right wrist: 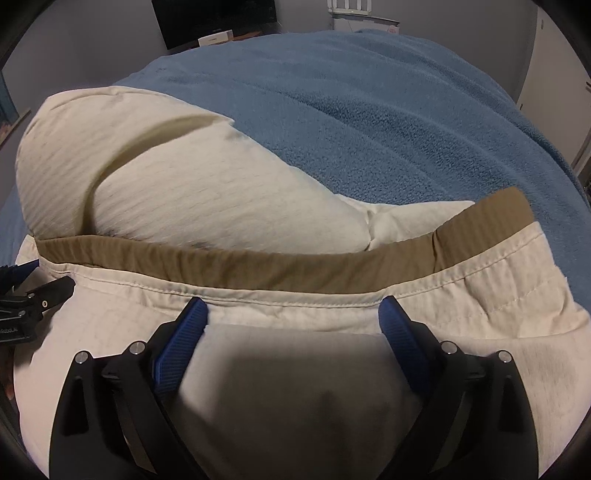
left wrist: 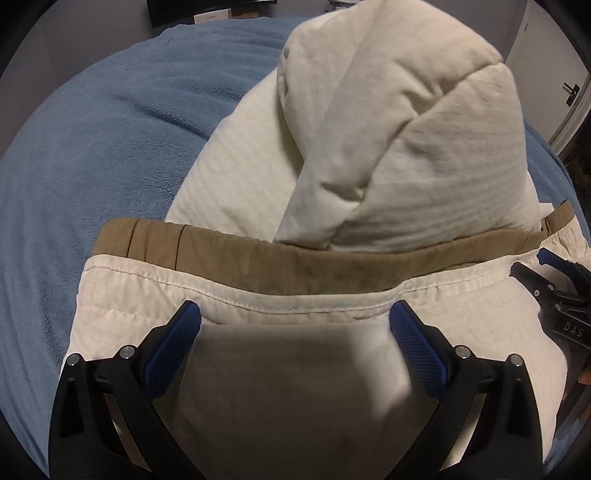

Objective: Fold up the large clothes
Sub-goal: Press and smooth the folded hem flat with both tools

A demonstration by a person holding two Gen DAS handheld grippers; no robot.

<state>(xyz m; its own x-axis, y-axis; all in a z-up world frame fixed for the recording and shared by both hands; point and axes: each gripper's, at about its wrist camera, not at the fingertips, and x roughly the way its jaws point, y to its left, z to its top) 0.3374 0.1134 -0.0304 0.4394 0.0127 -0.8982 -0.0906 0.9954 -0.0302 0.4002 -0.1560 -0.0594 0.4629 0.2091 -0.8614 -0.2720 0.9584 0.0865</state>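
Observation:
A cream quilted garment [left wrist: 388, 140] with a tan inner band [left wrist: 295, 266] lies bunched on a blue blanket [left wrist: 92, 155]. Its near hem lies flat just in front of both grippers, and a puffy folded part rises behind the band. My left gripper [left wrist: 295, 317] is open over the hem, fingers apart, nothing between them. My right gripper [right wrist: 293, 314] is open over the same hem [right wrist: 295, 295], a little to the right. The garment [right wrist: 184, 184] and tan band [right wrist: 295, 266] also show in the right wrist view. Each gripper shows at the edge of the other's view.
The blue blanket [right wrist: 388, 110] covers the bed all around the garment. A dark screen [right wrist: 218, 18] and a white box stand beyond the far edge. A door with a handle [left wrist: 570, 92] is at the far right.

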